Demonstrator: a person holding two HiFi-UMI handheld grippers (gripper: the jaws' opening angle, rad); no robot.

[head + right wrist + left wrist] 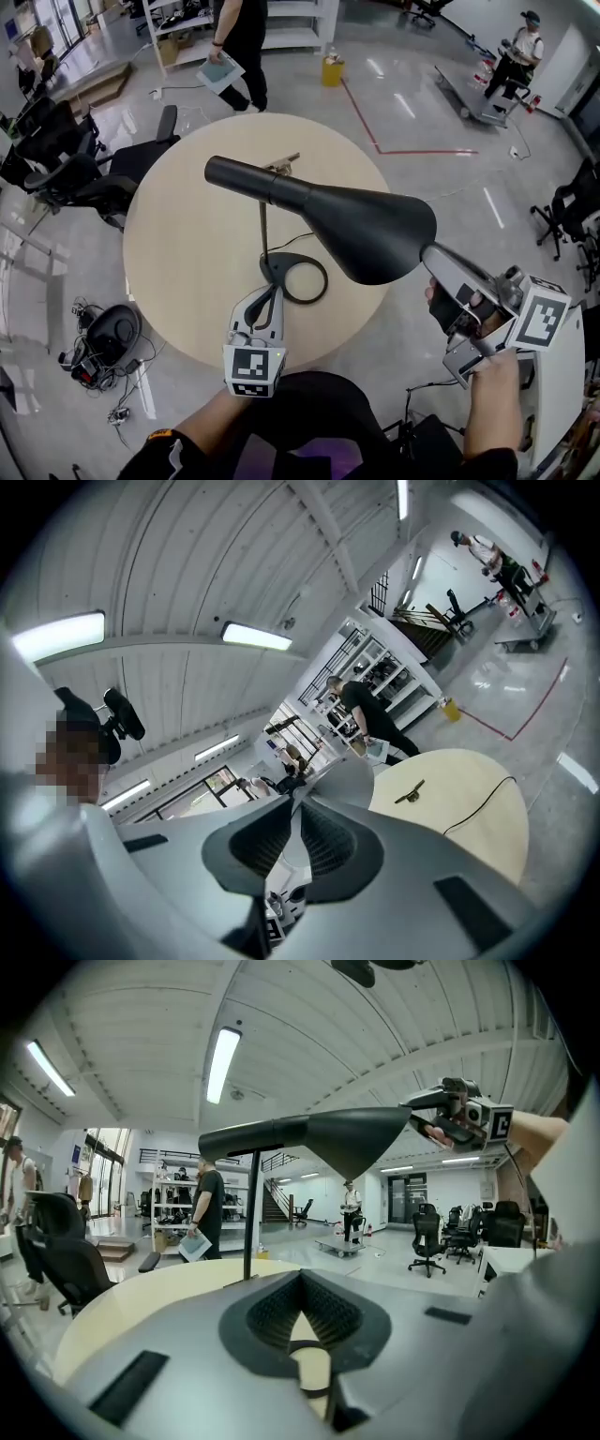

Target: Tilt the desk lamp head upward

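- My right gripper (431,253), at the head view's right edge, is clamped on the rim of the black lamp head (366,225), which stretches from it toward the upper left.
- My left gripper (272,286), bottom centre, pinches the lamp base (272,267) on the round table (187,253).

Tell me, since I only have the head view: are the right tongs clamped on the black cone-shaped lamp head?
Observer: Yes; the right gripper view shows the right tongs shut on the thin rim of the black cone-shaped lamp head.
Operator: And the other?
Observer: The left gripper view shows the lamp's black ring base crossing between the left tongs, gripped on the round beige table.
Operator: Head angle?
Observer: In the left gripper view, roughly level, opening downward.
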